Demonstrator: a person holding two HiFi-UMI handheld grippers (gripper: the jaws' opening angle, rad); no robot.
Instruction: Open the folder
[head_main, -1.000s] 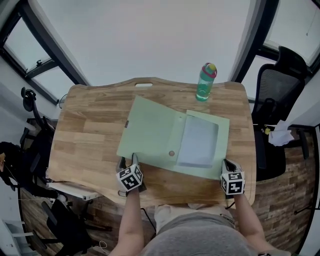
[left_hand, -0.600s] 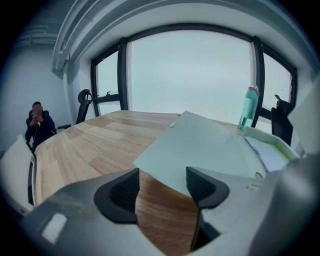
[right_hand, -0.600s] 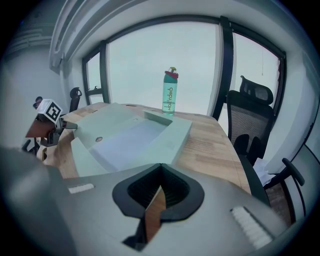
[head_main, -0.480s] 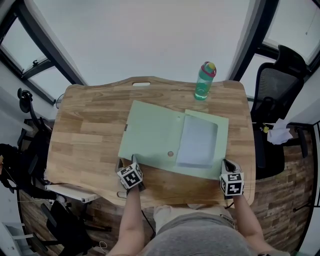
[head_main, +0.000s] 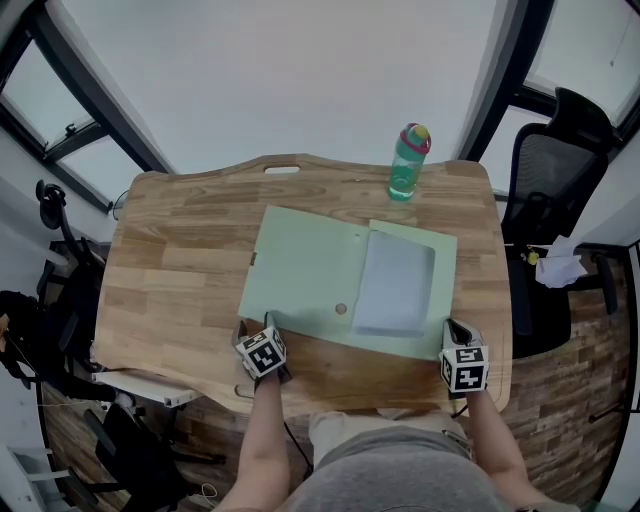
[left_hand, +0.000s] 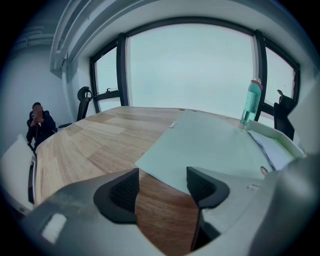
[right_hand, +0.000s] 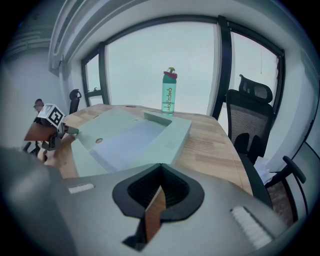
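The pale green folder (head_main: 300, 270) lies open on the wooden table (head_main: 170, 270), its cover flat to the left and a stack of white paper (head_main: 395, 280) in its right half. My left gripper (head_main: 256, 324) is at the cover's near left corner. Its jaws stand open over bare wood with nothing between them, and the cover's corner (left_hand: 165, 162) lies just beyond the fingertips of the left gripper (left_hand: 162, 182). My right gripper (head_main: 451, 329) rests by the folder's near right corner. The right gripper (right_hand: 159, 186) is shut with nothing in it, the folder (right_hand: 130, 140) ahead of it.
A green water bottle (head_main: 410, 163) with a red cap stands on the table behind the folder. A black office chair (head_main: 560, 170) is off the table's right side. A person sits far off at the left (left_hand: 37, 122).
The folder's cover has sunk from a slightly raised tilt to lie flat on the table. My left gripper dropped a little at its corner. The right gripper stayed put.
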